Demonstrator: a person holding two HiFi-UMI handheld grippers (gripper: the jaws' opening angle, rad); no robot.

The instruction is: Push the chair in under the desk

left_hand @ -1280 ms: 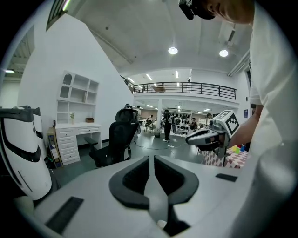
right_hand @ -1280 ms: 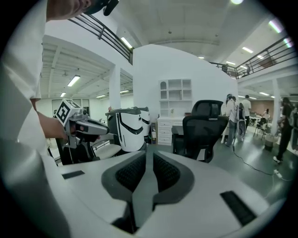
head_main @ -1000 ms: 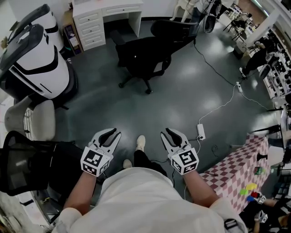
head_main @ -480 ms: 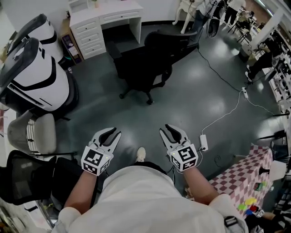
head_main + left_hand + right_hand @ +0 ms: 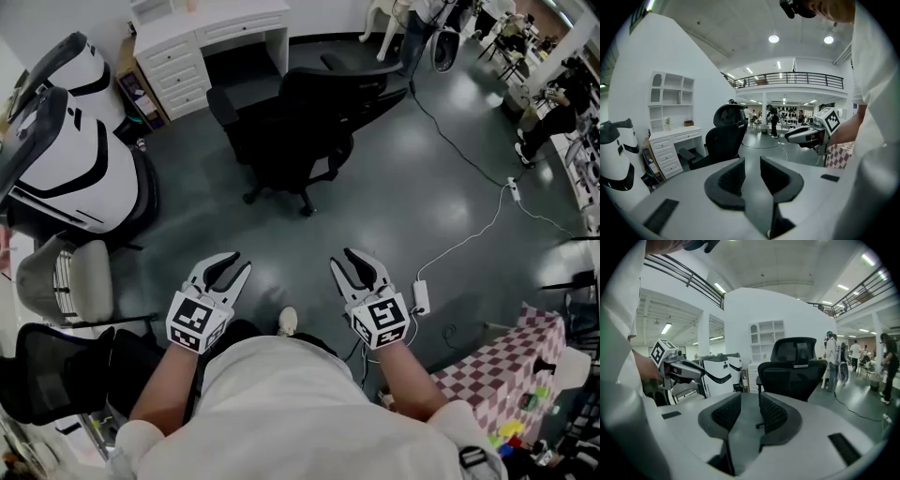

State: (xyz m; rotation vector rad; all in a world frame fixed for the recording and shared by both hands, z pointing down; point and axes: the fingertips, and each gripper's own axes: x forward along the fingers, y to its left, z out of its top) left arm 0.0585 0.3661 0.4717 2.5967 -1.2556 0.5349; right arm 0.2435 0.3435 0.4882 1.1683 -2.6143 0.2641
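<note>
A black office chair [image 5: 300, 117] stands on the dark floor, pulled out from a white desk [image 5: 211, 28] at the far wall. Both gripper views catch it too: chair [image 5: 723, 140] and chair [image 5: 797, 371]. My left gripper [image 5: 225, 269] and right gripper [image 5: 360, 267] hover side by side near my body, well short of the chair. Both sets of jaws are opening, with a narrow gap and nothing between them. The desk [image 5: 675, 145] shows its drawers at the left.
A large white and black machine [image 5: 66, 141] fills the left side. A beige chair [image 5: 66, 277] and a black mesh chair [image 5: 56, 370] sit at the near left. A white cable with a power strip [image 5: 420, 296] crosses the floor at right, near a checkered table [image 5: 497, 361].
The view has advanced toward the chair and desk, which now sit slightly larger and closer. Both grippers' jaws have spread a little wider.
</note>
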